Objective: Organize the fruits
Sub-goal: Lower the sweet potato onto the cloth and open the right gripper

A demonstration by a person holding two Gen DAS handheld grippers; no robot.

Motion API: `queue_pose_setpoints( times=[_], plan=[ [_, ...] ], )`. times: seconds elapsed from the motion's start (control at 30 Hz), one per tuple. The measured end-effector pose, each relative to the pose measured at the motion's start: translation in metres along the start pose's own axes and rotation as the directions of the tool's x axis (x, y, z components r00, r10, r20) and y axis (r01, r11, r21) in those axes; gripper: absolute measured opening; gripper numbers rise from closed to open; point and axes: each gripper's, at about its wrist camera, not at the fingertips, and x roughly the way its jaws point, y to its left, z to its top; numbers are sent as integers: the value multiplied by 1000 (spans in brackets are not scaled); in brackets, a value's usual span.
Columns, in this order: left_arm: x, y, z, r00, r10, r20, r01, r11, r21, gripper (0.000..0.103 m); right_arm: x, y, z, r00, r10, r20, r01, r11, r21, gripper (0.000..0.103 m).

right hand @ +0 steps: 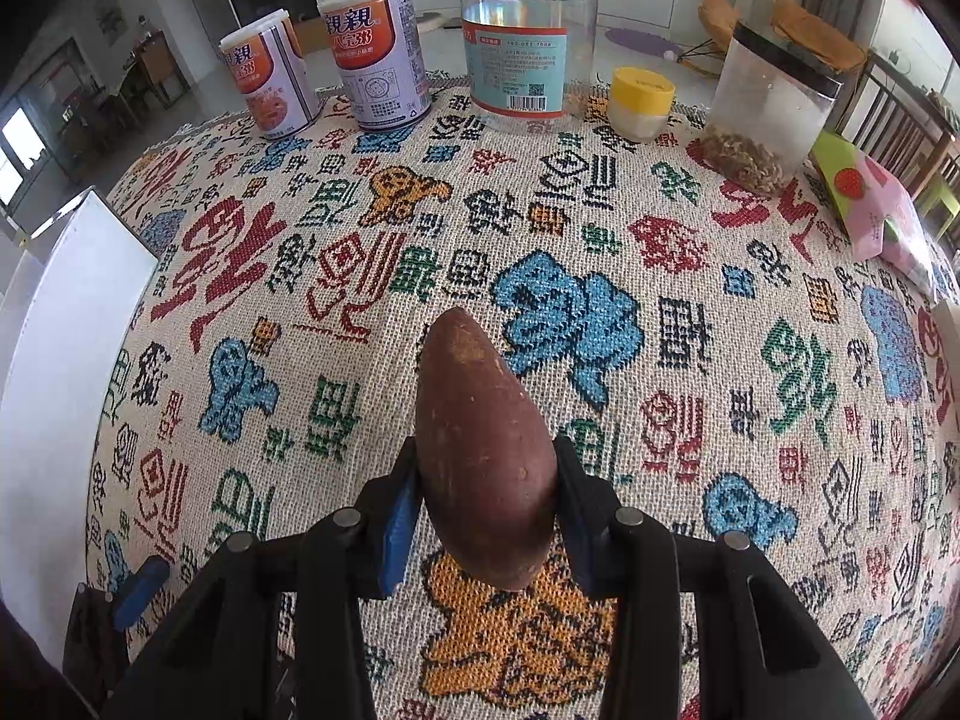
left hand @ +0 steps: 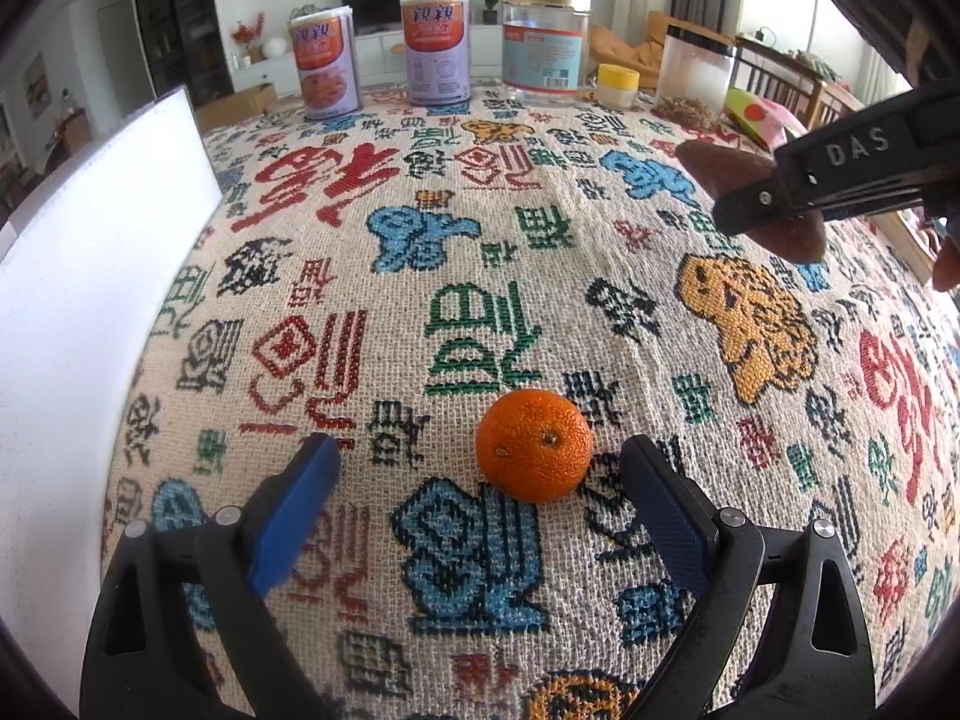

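Observation:
An orange mandarin (left hand: 534, 446) lies on the patterned tablecloth (left hand: 456, 228). My left gripper (left hand: 480, 450) is open, with the mandarin between its blue fingertips, closer to the right one. My right gripper (right hand: 486, 456) is shut on a brown sweet potato (right hand: 480, 438) and holds it above the cloth, tip pointing away. In the left wrist view the right gripper (left hand: 774, 204) shows at the upper right with the sweet potato (left hand: 726, 165) in it.
A white bin (left hand: 90, 276) stands at the left; it also shows in the right wrist view (right hand: 66, 312). Two cans (left hand: 378, 54), a clear jar (left hand: 543, 45), a yellow-lidded cup (left hand: 617, 86), a black-lidded container (left hand: 696, 75) and a pink packet (right hand: 882, 222) line the far edge.

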Motion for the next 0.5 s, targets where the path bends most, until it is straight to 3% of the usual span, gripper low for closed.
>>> queue_pose_setpoints(
  times=[0.2, 0.33, 0.47, 0.5],
  plan=[
    [0, 0, 0, 1000, 0, 0, 0, 1000, 0, 96, -49, -50, -70, 997, -16, -70, 14, 999, -30, 41],
    [0, 0, 0, 1000, 0, 0, 0, 1000, -1, 96, -60, -65, -123, 990, -106, -94, 100, 993, -63, 42],
    [0, 0, 0, 1000, 0, 0, 0, 1000, -1, 96, -51, -73, -176, 995, -101, 14, 101, 995, 6, 42],
    [0, 0, 0, 1000, 0, 0, 0, 1000, -1, 96, -56, -73, -185, 989, -100, 107, 96, 995, 37, 43]
  ],
)
